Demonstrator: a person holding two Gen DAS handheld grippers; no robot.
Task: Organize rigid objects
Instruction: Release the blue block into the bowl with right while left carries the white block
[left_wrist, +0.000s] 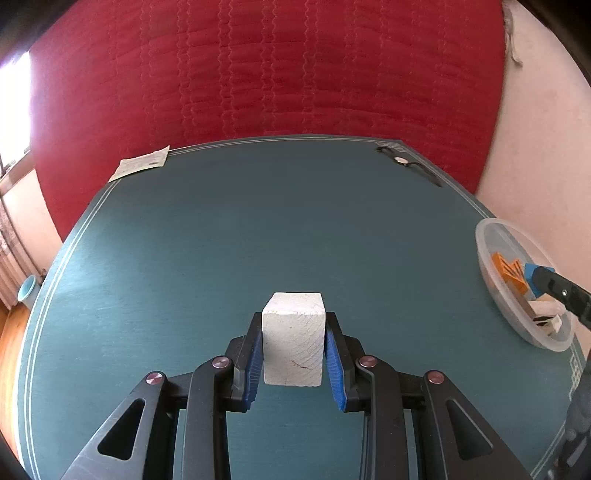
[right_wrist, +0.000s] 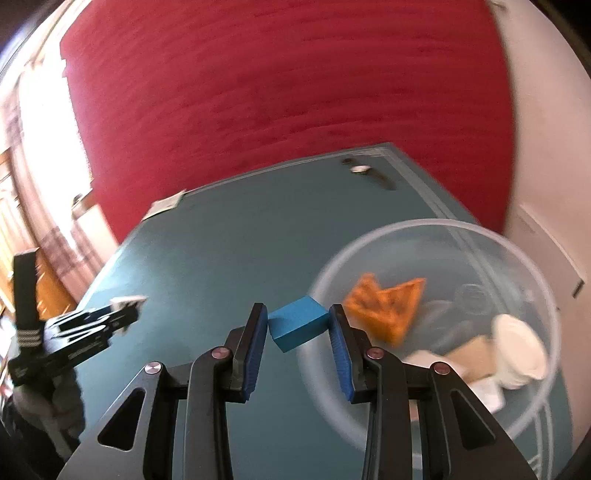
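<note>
A white wooden block (left_wrist: 292, 341) is clamped between the blue pads of my left gripper (left_wrist: 294, 325), lifted above the teal table (left_wrist: 258, 229). My right gripper (right_wrist: 298, 314) is shut on a small blue block (right_wrist: 298, 327) and hangs at the near left rim of the clear plastic bowl (right_wrist: 546, 295). In the left wrist view the right gripper (left_wrist: 535, 278) reaches over that bowl (left_wrist: 487, 254) at the right edge. The bowl holds an orange angular piece (right_wrist: 388, 306), a white round piece (right_wrist: 519, 354) and pale blocks. The left gripper (right_wrist: 125, 304) with its white block shows at the left.
A paper slip (left_wrist: 142, 166) lies at the table's far left corner. A dark strap with a white disc (left_wrist: 400, 159) lies at the far right corner. A red quilted backdrop (left_wrist: 277, 74) stands behind the table. The right wrist view is motion-blurred.
</note>
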